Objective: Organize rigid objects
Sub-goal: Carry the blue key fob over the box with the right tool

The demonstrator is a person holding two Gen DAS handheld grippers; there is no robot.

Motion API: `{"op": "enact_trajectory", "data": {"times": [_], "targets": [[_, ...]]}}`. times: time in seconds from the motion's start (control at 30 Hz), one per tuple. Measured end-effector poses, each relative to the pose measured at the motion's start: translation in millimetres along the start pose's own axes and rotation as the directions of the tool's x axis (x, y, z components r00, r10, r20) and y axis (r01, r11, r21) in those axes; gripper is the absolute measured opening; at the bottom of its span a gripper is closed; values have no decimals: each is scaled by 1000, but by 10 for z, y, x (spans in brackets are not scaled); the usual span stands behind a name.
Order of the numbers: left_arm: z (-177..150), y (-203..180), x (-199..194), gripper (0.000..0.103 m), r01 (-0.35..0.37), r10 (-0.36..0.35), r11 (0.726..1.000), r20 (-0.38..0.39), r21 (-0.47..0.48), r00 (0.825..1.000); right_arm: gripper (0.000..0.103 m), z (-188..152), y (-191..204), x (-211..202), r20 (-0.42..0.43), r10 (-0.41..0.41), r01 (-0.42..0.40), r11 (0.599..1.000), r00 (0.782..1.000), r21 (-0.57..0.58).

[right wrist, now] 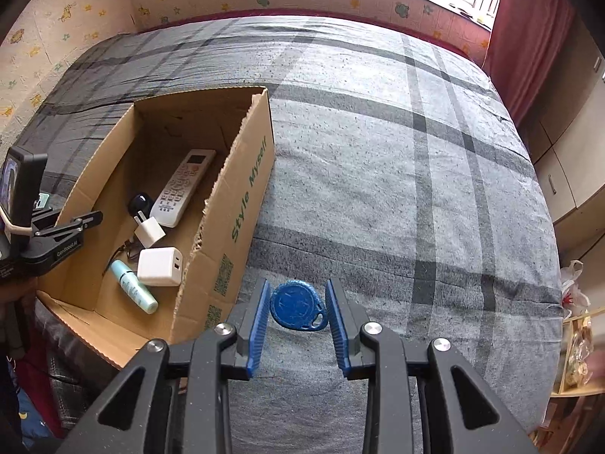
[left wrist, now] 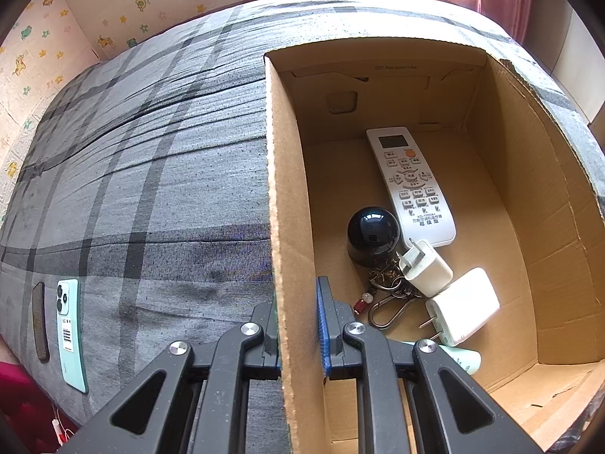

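The blue key tag (right wrist: 297,305) sits between the pads of the right gripper (right wrist: 297,314), above the bedspread (right wrist: 378,189). It is likely light, stiff and thin: grip its flat rim. Jaws partly closed on it, pointing steeply down. The left gripper (left wrist: 298,325) clamps the box wall (left wrist: 281,227).

Tube (left wrist: 463,359) mostly hidden behind left jaws; phone (left wrist: 72,335) label too small to read; shelf items (right wrist: 580,355) blurred.
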State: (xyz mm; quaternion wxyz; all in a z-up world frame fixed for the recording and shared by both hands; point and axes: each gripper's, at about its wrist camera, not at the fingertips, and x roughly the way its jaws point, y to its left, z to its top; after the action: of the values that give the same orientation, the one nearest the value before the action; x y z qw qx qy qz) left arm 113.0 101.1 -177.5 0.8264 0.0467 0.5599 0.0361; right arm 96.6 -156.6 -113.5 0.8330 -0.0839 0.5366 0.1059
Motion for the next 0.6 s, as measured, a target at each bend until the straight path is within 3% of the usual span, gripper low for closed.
{"op": "enact_trajectory", "data": {"times": [0.6], "targets": [[2, -3, -2, 16, 2, -2, 1000, 1, 5, 1000, 32, 375, 524, -36, 47, 69, -64, 992, 997, -106]]}}
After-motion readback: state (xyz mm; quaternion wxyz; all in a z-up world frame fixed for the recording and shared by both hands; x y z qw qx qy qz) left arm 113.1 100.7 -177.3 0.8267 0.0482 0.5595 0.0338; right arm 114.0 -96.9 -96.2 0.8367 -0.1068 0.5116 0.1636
